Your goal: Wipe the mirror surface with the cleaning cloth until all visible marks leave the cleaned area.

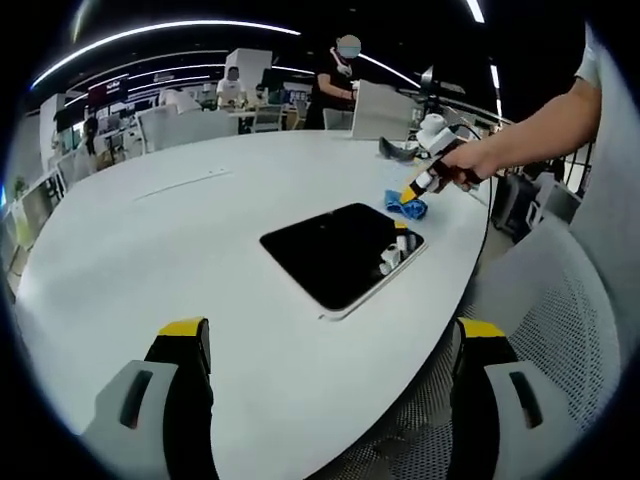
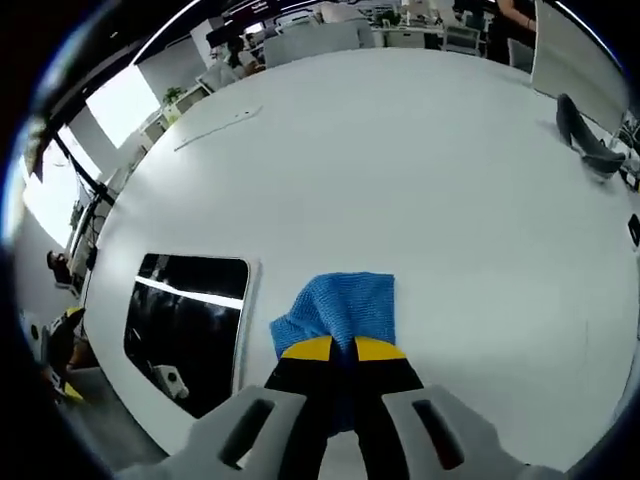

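Jaws first: right gripper (image 2: 335, 349), yellow-tipped black fingers, clenched on near edge of blue knitted cleaning cloth (image 2: 343, 306); rest of cloth lies flat on white oval table (image 2: 420, 160). Left gripper (image 1: 330, 335) jaws released, spread wide, nothing between them, hovering over table's near edge.

Dark rectangular mirror w/ thin pale frame (image 2: 190, 325) lies flat on table, just beside cloth, on its left in right gripper view. Not touching; strip of white table between. In left gripper view, mirror (image 1: 335, 255) sits mid-table, cloth (image 1: 407, 207) just past its far corner, right gripper (image 1: 420, 190) on it, person's hand (image 1: 470, 165) behind. Mirror reflects ceiling light strip + a gripper; marks on glass too small to tell.

Step in hand (judgement): cloth gripped, wiping not yet begun.

How to do it well:
- Hold grip firm; only cloth edge pinched, could slip under drag.
- Bring cloth across gap onto glass, let free part lie flat so fabric, not jaw tips, meets surface.
- Overlapping straight passes, edge to edge, light pressure.
- Mirror looks loose on table; may slide. Left gripper is free, could steady frame.
- Keep mirror + cloth in view throughout.

Dark curved object (image 2: 585, 135) at far table edge, well apart, irrelevant.
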### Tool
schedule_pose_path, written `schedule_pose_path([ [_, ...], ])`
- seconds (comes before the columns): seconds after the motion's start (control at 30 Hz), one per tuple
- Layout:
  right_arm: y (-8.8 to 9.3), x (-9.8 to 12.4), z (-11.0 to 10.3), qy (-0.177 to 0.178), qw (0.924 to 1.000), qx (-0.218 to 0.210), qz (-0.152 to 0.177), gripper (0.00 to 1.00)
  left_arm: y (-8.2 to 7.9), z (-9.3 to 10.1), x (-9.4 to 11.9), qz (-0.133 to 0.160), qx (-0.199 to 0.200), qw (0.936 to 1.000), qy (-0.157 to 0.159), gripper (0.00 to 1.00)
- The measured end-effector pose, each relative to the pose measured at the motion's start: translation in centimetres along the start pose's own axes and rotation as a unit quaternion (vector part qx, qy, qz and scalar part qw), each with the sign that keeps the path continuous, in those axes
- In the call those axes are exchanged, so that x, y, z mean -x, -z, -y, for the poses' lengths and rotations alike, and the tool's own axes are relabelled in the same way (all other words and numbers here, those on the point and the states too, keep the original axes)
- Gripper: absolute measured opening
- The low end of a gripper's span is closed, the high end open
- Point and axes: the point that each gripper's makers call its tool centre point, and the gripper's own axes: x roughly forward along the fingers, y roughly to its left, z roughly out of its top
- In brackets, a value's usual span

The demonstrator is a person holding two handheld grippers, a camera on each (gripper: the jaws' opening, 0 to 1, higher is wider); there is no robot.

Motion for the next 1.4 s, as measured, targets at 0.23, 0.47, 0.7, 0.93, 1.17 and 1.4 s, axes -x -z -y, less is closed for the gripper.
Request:
schedule_pose_path([
  [0.23,0.0,0.0,-0.1,-0.005,0.9992,0.039,-0.003,0.01,0.0,0.1,0.0,0.000,0.003,1.0000,0.003,0.99],
  [0.47,-0.7,1.1,0.1,-0.020,0.9971,0.066,0.033,0.15,-0.2,0.2,0.1,0.005,0.005,1.0000,0.006,0.99],
  [0.7,-3.1,6.2,-0.4,-0.077,0.9812,0.118,0.132,0.42,-0.5,0.3,0.2,0.016,0.030,0.9993,0.015,0.99],
  [0.93,-1.5,10.1,-0.2,-0.108,0.9610,0.185,0.175,0.68,-1.3,-0.5,0.5,0.037,0.049,0.9981,0.000,0.99],
  [1.17,0.5,11.9,0.0,-0.114,0.9411,0.249,0.198,0.90,-1.2,-1.0,0.7,0.035,0.036,0.9986,-0.018,0.99],
  [1.4,1.3,13.6,0.5,-0.122,0.9477,0.194,0.222,0.98,-0.5,-0.8,0.4,0.015,0.042,0.9989,-0.015,0.99],
])
